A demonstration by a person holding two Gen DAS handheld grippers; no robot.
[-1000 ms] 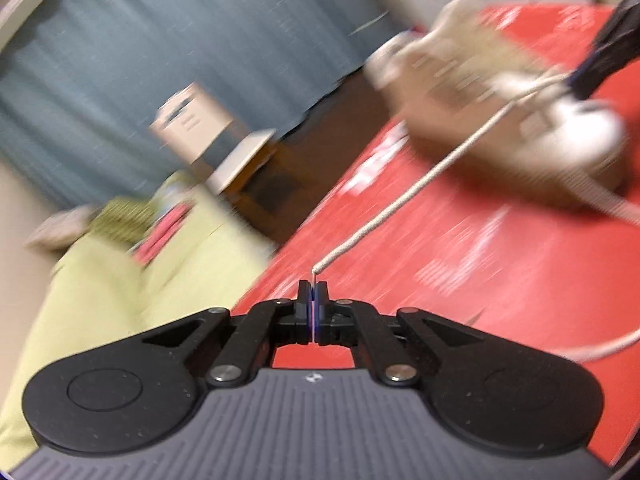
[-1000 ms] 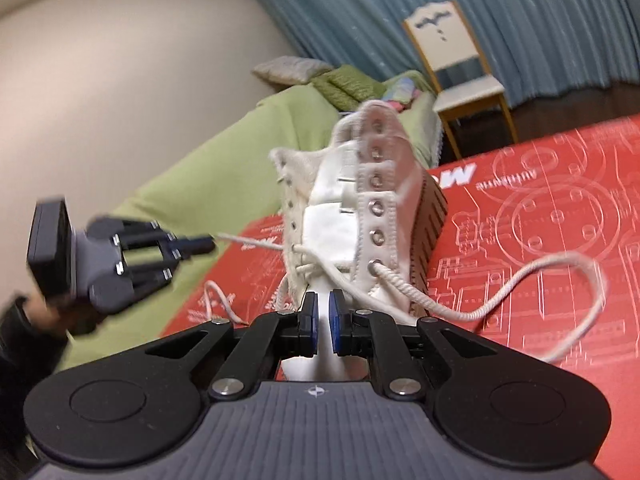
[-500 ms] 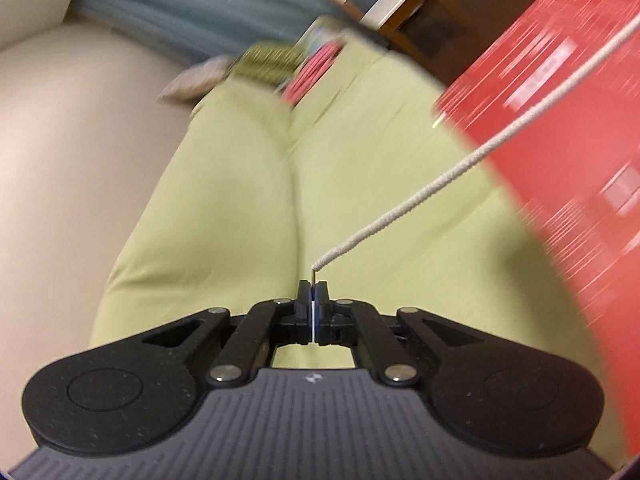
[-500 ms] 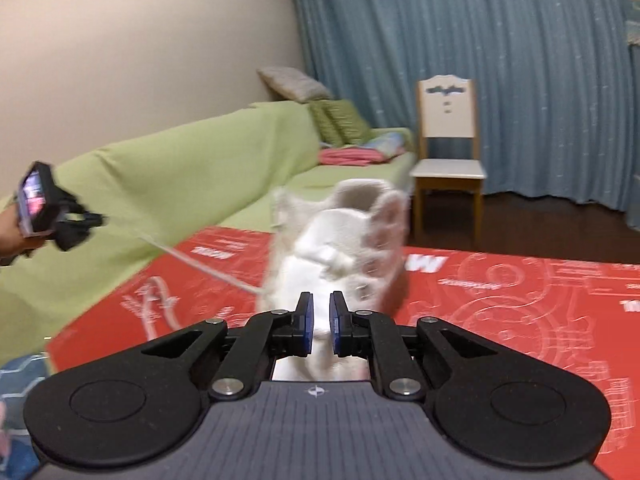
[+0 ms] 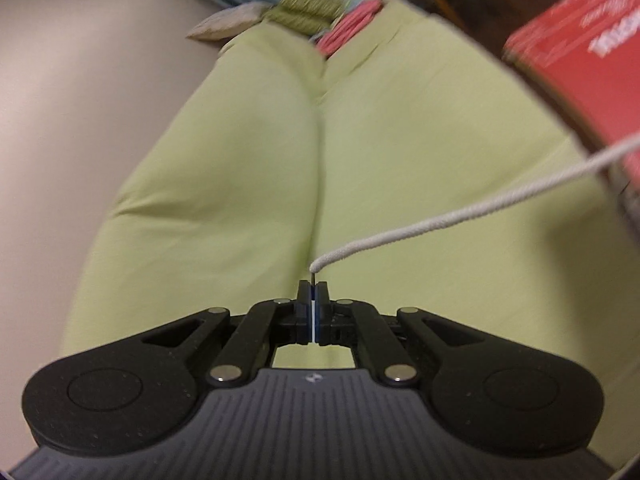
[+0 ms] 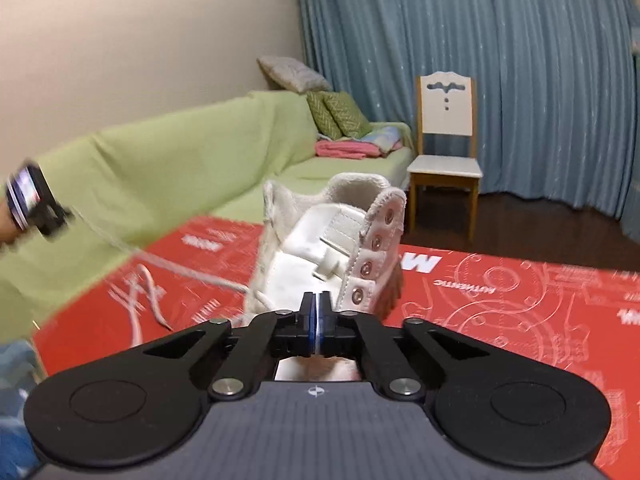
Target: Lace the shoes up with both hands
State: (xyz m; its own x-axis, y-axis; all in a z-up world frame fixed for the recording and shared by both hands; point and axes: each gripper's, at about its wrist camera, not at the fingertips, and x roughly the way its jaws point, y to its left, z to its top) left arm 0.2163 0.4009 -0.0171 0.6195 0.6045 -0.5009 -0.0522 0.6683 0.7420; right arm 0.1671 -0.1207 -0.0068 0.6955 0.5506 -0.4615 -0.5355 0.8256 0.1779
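Left tool (image 5: 313, 287) pinches lace (image 5: 460, 216) by its stiff tip, best hold; cord limp, light. Right tool (image 6: 316, 300) closed, empty. Shoe (image 6: 332, 248) on red mat (image 6: 500, 300), near sofa-side edge.

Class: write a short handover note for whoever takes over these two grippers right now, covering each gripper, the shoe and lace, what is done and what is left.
Left gripper: shut on the lace tip, held out over the green sofa, lace running back toward the shoe.
Right gripper: closed just in front of the shoe; whether it grips anything is unclear.
Shoe stands on the red mat.
Done: lace runs through low on the shoe.
Left: the visible right-side eyelets are empty.
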